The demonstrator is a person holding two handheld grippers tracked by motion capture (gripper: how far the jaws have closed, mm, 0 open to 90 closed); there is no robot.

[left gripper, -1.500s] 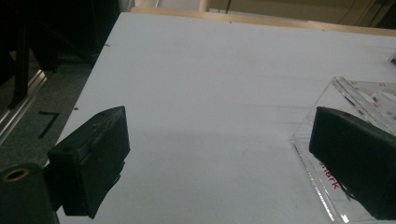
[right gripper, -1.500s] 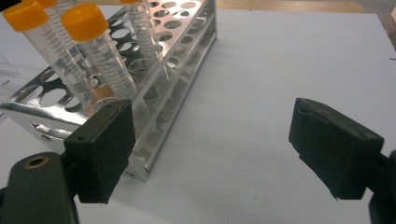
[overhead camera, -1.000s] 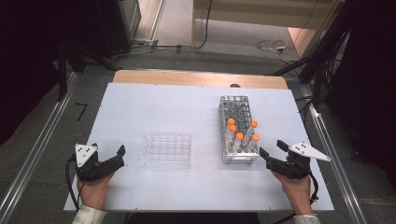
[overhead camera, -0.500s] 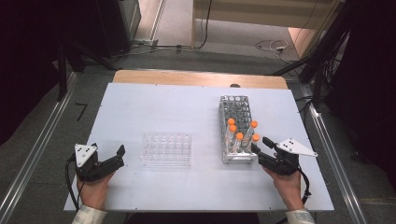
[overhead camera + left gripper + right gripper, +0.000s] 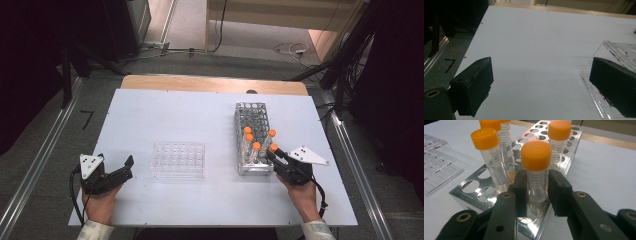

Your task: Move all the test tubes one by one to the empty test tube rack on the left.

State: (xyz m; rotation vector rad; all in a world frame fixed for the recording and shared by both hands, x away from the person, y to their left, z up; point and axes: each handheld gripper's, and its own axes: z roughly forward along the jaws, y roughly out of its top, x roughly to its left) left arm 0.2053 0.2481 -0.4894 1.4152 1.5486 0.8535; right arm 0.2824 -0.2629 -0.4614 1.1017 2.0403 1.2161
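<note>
Left gripper (image 5: pixel 126 167) resting at table's (image 5: pixel 200 115) near left, jaws wide apart, just left of clear tray (image 5: pixel 178 159); farther right, right gripper (image 5: pixel 537 186) clamped on orange-capped tube (image 5: pixel 536 171) standing at metal rack's (image 5: pixel 252 112) near right corner

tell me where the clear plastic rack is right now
In the high view the clear plastic rack lies on the white table, left of the metal tube rack and right of the left gripper, near the front edge.

White table top (image 5: pixel 200 115); grey floor (image 5: pixel 50 145); cables (image 5: pixel 290 49) beyond table.
</note>
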